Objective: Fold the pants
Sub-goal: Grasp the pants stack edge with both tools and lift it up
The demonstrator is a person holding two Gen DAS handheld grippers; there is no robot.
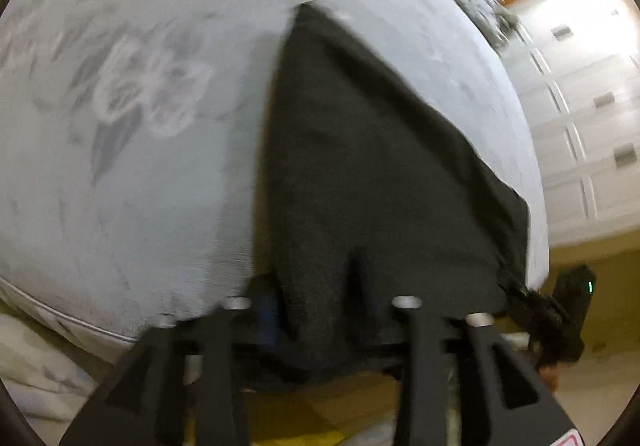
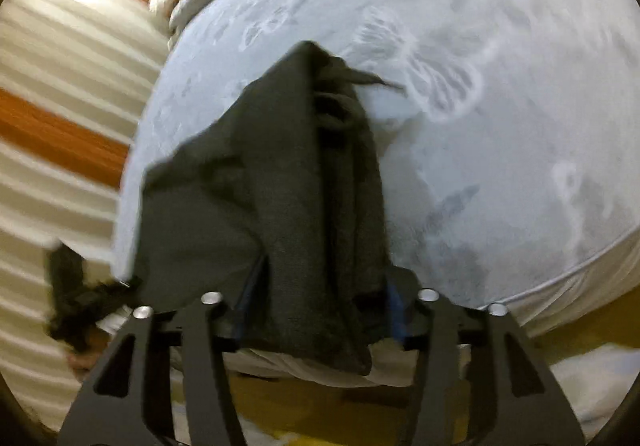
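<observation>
Both grippers, left gripper (image 1: 320,310) and right gripper (image 2: 316,310), were clamped on the near edge of the dark pants (image 1: 360,166), which lay stretched across the pale bed (image 1: 120,166). Judged mid-fold: next, carry that edge toward the far end, evenly.

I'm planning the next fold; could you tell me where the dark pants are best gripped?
Grip the dark pants along the near edge that hangs over the bed side, approaching from that side. It's the only free edge there; the rest lies flat on the bed.
</observation>
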